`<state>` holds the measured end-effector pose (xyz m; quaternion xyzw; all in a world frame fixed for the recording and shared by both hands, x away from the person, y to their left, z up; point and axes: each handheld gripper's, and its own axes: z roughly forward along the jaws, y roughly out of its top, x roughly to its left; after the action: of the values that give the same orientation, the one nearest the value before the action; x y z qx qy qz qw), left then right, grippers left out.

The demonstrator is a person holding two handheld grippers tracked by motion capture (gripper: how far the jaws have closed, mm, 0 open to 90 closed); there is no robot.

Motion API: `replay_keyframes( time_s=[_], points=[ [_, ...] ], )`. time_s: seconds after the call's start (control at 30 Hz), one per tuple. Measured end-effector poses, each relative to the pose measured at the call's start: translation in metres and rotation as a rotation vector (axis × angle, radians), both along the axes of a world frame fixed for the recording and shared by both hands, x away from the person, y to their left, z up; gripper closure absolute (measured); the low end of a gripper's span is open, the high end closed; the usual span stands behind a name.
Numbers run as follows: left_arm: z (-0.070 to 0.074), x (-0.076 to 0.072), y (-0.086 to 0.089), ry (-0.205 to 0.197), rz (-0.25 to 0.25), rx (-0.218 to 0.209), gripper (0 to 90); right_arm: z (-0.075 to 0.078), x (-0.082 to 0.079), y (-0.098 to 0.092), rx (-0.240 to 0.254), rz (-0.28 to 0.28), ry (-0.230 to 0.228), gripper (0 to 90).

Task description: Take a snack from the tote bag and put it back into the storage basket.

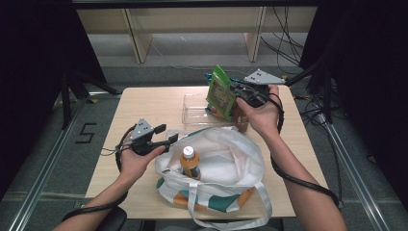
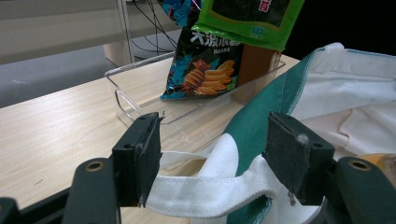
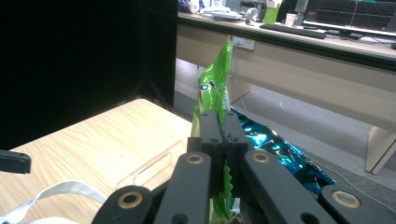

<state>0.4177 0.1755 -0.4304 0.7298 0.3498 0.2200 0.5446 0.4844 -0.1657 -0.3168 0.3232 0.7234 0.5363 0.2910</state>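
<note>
Currently right gripper [image 3: 223,140] pinches thin green foil snack packet [image 1: 221,91] by edge; could slip. Left gripper [image 2: 215,158] wide around white canvas tote bag [image 1: 231,159] handle, unclamped; bag mouth may sag.

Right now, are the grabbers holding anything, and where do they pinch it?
The right gripper pinches the green snack bag by its edge. The left gripper is open around the tote bag's white strap, not squeezing it.

The tote bag [image 1: 226,159] is hiding the lower half of the orange bottle [image 1: 190,162] standing inside it, while the green snack packet [image 1: 221,92] is covering the blue bag behind it.
</note>
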Motion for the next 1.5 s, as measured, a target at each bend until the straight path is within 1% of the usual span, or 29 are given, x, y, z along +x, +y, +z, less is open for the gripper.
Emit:
replay_keyframes(
  time_s=[0.07, 0.1, 0.13, 0.17, 0.23, 0.33, 0.4, 0.43, 0.47, 0.5, 0.57, 0.6, 0.63, 0.67, 0.77, 0.8, 0.87, 0.93, 0.97, 1.13, 1.17, 1.2, 1.23, 1.27, 1.3, 1.4, 1.43, 1.47, 1.5],
  points=[
    [0.0, 0.0, 0.0, 0.001, 0.0, 0.0, 35.6, -0.002, 0.003, 0.0, -0.013, -0.003, -0.015, 90.0],
    [0.0, 0.0, 0.0, 0.001, 0.0, 0.0, 35.6, -0.003, 0.002, 0.002, 0.0, -0.019, 0.0, 90.0],
    [0.0, 0.0, 0.0, 0.001, 0.0, 0.0, 35.6, -0.004, 0.002, 0.002, 0.001, -0.014, 0.01, 90.0],
    [0.0, 0.0, 0.0, 0.0, 0.0, 0.0, 35.6, -0.004, 0.004, 0.002, -0.008, -0.014, -0.004, 90.0],
    [0.0, 0.0, 0.0, -0.001, 0.0, -0.001, 35.6, -0.006, 0.005, 0.003, -0.01, -0.022, 0.007, 90.0],
    [0.0, 0.0, 0.0, 0.001, 0.001, -0.003, 35.6, -0.009, 0.009, 0.002, -0.024, -0.018, -0.017, 90.0],
    [0.0, 0.0, 0.0, 0.001, 0.0, -0.002, 35.6, -0.011, 0.009, 0.003, -0.027, -0.022, 0.005, 90.0],
    [0.0, 0.0, 0.0, 0.001, 0.0, -0.002, 35.6, -0.011, 0.01, 0.003, -0.038, -0.024, -0.011, 90.0],
    [0.0, 0.0, 0.0, 0.001, 0.0, -0.002, 35.6, -0.012, 0.01, 0.004, -0.028, -0.025, 0.001, 90.0],
    [0.0, 0.0, 0.0, 0.001, 0.0, -0.001, 35.6, -0.013, 0.011, 0.004, -0.034, -0.031, -0.013, 90.0],
    [0.0, 0.0, 0.0, 0.001, 0.0, -0.002, 35.6, -0.014, 0.01, 0.005, -0.033, -0.027, 0.007, 90.0],
    [0.0, 0.0, 0.0, 0.002, 0.0, -0.001, 35.6, -0.014, 0.012, 0.005, -0.046, -0.019, -0.007, 90.0],
    [0.0, 0.0, 0.0, 0.002, 0.0, -0.002, 35.6, -0.015, 0.011, 0.007, -0.032, -0.032, 0.012, 90.0],
    [-0.001, 0.001, 0.0, -0.001, -0.005, -0.006, 35.6, -0.015, 0.013, 0.007, -0.048, -0.022, -0.001, 90.0],
    [-0.001, 0.001, 0.0, -0.001, -0.005, -0.008, 35.6, -0.017, 0.013, 0.008, -0.038, -0.041, 0.016, 90.0],
    [0.0, 0.0, 0.0, 0.001, -0.002, -0.005, 35.6, -0.017, 0.014, 0.008, -0.047, -0.04, 0.006, 90.0],
    [-0.001, 0.001, 0.0, -0.001, -0.007, -0.008, 35.6, -0.019, 0.015, 0.009, -0.042, -0.038, 0.021, 90.0],
    [-0.001, 0.001, 0.0, 0.002, -0.003, -0.001, 35.6, -0.021, 0.018, 0.009, -0.056, -0.032, 0.003, 90.0],
    [-0.001, 0.001, 0.0, 0.002, -0.003, -0.002, 35.6, -0.021, 0.016, 0.01, -0.051, -0.046, 0.016, 90.0],
    [0.0, 0.0, 0.0, 0.003, -0.003, -0.002, 35.6, -0.026, 0.02, 0.012, -0.056, -0.049, 0.028, 90.0],
    [-0.001, 0.0, 0.0, 0.004, -0.003, -0.003, 35.6, -0.026, 0.02, 0.011, -0.067, -0.047, 0.028, 90.0],
    [0.0, 0.0, 0.0, 0.004, -0.003, -0.003, 35.6, -0.027, 0.022, 0.011, -0.071, -0.034, 0.004, 90.0],
    [0.0, 0.0, 0.0, 0.003, -0.004, -0.003, 35.6, -0.027, 0.022, 0.011, -0.075, -0.043, 0.003, 90.0],
    [0.0, 0.001, 0.0, 0.003, -0.004, -0.003, 35.6, -0.027, 0.021, 0.012, -0.069, -0.045, 0.02, 90.0],
    [0.0, 0.001, 0.0, 0.003, -0.004, -0.002, 35.6, -0.028, 0.021, 0.012, -0.072, -0.056, 0.013, 90.0],
    [-0.001, 0.001, 0.0, 0.003, -0.004, -0.002, 35.6, -0.029, 0.022, 0.013, -0.068, -0.055, 0.031, 90.0],
    [-0.001, 0.001, 0.0, 0.003, -0.003, -0.002, 35.6, -0.03, 0.023, 0.013, -0.08, -0.059, 0.009, 90.0],
    [0.0, 0.001, 0.0, 0.003, -0.003, -0.003, 35.6, -0.03, 0.022, 0.014, -0.069, -0.052, 0.033, 90.0],
    [-0.001, 0.001, 0.0, 0.004, -0.002, -0.005, 35.6, -0.031, 0.023, 0.014, -0.076, -0.055, 0.025, 90.0]
  ],
)
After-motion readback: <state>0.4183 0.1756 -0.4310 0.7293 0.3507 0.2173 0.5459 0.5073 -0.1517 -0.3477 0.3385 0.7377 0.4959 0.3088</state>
